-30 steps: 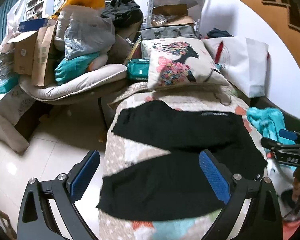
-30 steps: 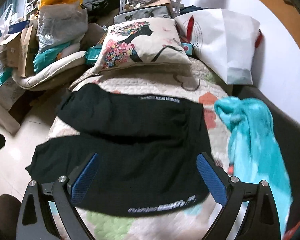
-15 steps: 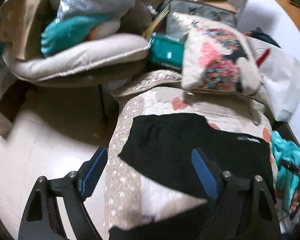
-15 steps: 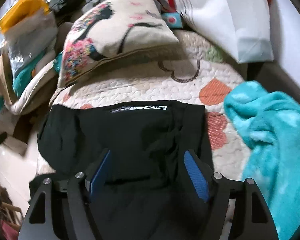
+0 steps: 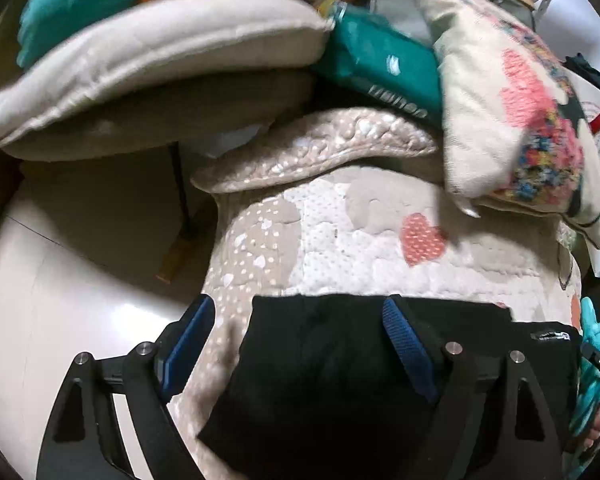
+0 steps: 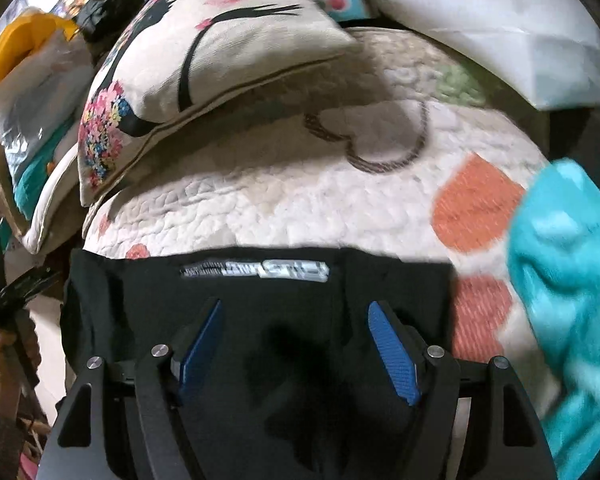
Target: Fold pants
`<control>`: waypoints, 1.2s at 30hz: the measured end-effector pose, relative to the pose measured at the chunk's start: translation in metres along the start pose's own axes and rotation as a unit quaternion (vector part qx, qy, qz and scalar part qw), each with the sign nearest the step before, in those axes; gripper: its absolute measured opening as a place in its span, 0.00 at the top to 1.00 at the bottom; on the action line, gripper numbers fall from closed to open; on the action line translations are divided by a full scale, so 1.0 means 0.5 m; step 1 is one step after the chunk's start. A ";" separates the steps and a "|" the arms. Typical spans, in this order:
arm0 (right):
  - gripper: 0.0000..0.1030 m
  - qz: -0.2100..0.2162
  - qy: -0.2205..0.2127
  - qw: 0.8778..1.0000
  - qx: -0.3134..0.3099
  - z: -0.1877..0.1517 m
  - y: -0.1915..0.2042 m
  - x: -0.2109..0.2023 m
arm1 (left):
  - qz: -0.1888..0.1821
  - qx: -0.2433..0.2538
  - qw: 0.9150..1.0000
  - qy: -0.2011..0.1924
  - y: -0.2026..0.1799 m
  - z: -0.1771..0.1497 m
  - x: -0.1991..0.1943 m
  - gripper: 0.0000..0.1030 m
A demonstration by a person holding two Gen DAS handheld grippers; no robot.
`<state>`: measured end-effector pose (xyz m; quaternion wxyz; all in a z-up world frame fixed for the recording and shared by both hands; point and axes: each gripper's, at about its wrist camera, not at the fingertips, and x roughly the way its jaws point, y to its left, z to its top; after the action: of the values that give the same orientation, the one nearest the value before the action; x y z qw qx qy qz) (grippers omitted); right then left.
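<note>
Black pants (image 5: 340, 368): lower part cut off by bottom edge in both wrist views, partly behind gripper frames. Waistband label (image 6: 256, 270) blurred, text unreadable. Turquoise towel (image 6: 568, 280) at right of right wrist view motion-smeared, runs off frame. Green package (image 5: 384, 68) lettering blurred, half under floral pillow (image 5: 512, 112). Other gripper (image 6: 16, 284) at left edge: only sliver visible.

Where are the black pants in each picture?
Left wrist: the black pants fill the bottom middle, behind the open left tongs.
Right wrist: they lie across the bottom middle, white label on top, behind the open right tongs.
Shared landmark: the flowery pillow.
</note>
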<state>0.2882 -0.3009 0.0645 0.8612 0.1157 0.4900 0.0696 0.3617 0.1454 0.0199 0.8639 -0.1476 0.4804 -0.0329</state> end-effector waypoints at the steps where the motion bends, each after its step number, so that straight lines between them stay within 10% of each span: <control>1: 0.24 0.003 0.002 1.000 -0.013 0.009 0.011 0.010 | -0.001 0.005 1.000 0.006 -0.002 0.001 0.010 0.17; 10: 0.24 0.010 0.041 0.990 -0.132 0.054 0.122 0.130 | -0.036 0.058 0.997 0.036 -0.021 -0.015 0.046 0.21; 13: 0.24 0.012 0.068 0.985 -0.159 0.043 0.144 0.167 | -0.040 0.080 0.996 0.028 -0.030 -0.024 0.030 0.57; 16: 0.59 0.021 0.065 0.982 -0.177 0.033 0.162 0.163 | -0.040 0.085 0.995 0.026 -0.030 -0.025 0.012 0.85; 20: 0.87 0.037 0.062 0.987 -0.143 0.043 0.143 0.134 | -0.058 0.077 0.995 0.005 -0.033 -0.033 -0.034 0.87; 36: 0.90 0.033 0.009 0.992 -0.120 -0.063 0.170 -0.100 | -0.076 0.096 0.989 -0.084 -0.047 -0.137 -0.292 0.87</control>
<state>0.2350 -0.2266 0.1129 0.8618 0.0266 0.4815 0.1572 0.2280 0.1366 0.1128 0.9065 -0.1025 0.3877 -0.1318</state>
